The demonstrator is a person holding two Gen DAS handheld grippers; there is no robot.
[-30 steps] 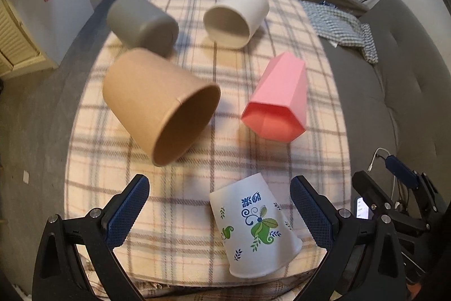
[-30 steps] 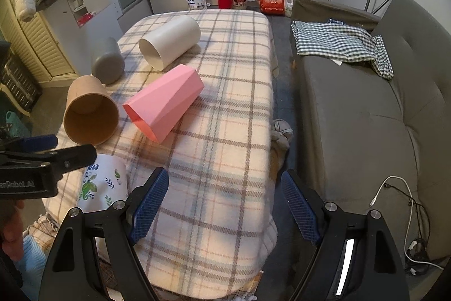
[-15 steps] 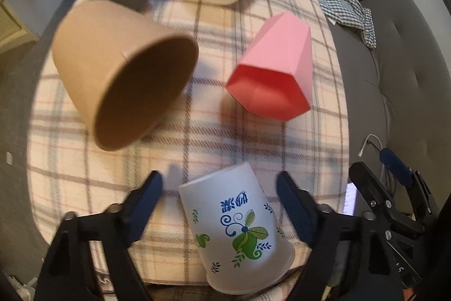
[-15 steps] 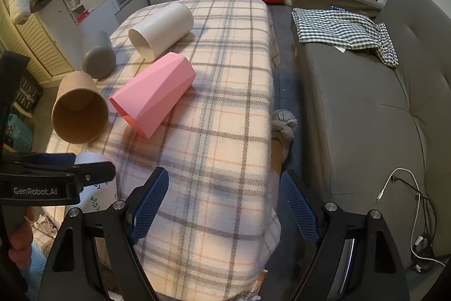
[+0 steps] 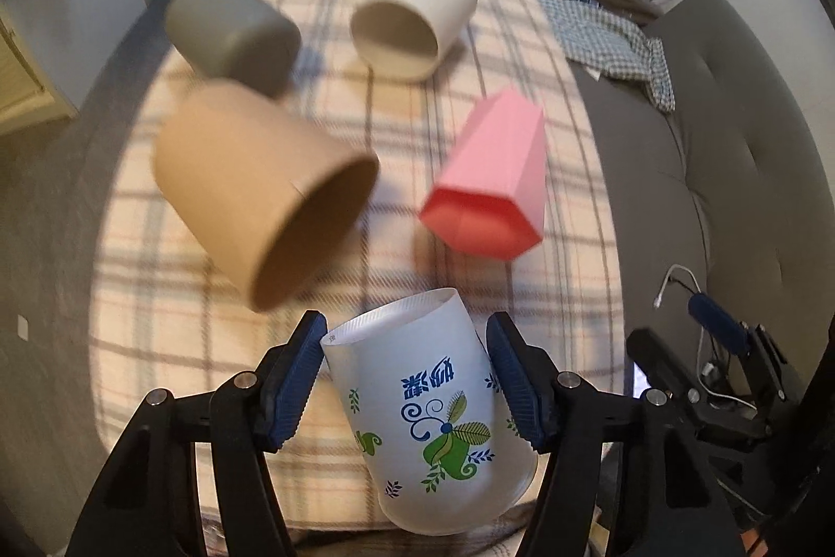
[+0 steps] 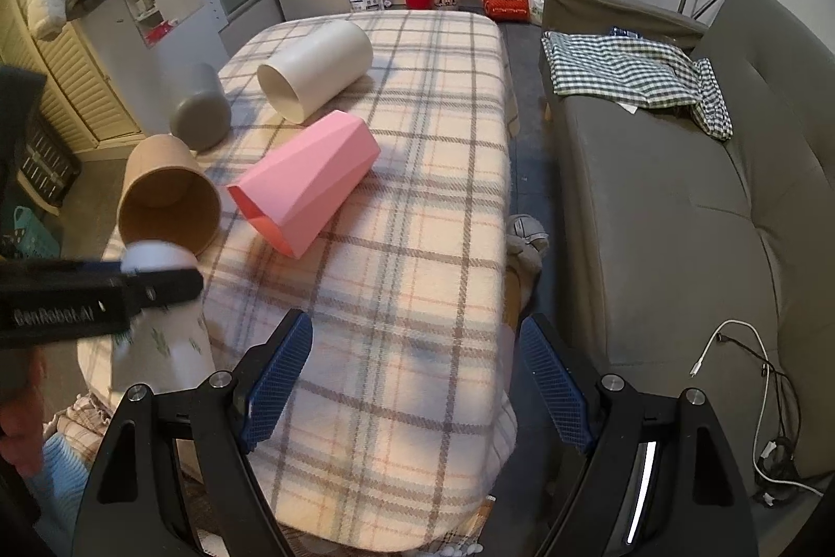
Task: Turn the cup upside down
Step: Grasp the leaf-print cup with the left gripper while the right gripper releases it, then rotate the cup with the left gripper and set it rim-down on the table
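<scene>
Since a second ago we've closed the left gripper (image 5: 404, 371) onto the floral paper cup (image 5: 428, 421) at the plaid table (image 6: 417, 202) near edge, flip not yet done, right gripper (image 6: 415, 374) idle with jaws apart.

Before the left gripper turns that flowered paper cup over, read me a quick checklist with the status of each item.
1. Left gripper closed on the flowered cup: ok, both pads at its sides.
2. Grip firm enough to rotate: cannot tell.
3. Cup lifted off the plaid table: cannot tell.
4. Brown cup close ahead, room to swing: cannot tell.
5. Pink cup out of the way: ok, lying apart to the right.
6. Right gripper out of the way: ok, open, holding nothing.
</scene>
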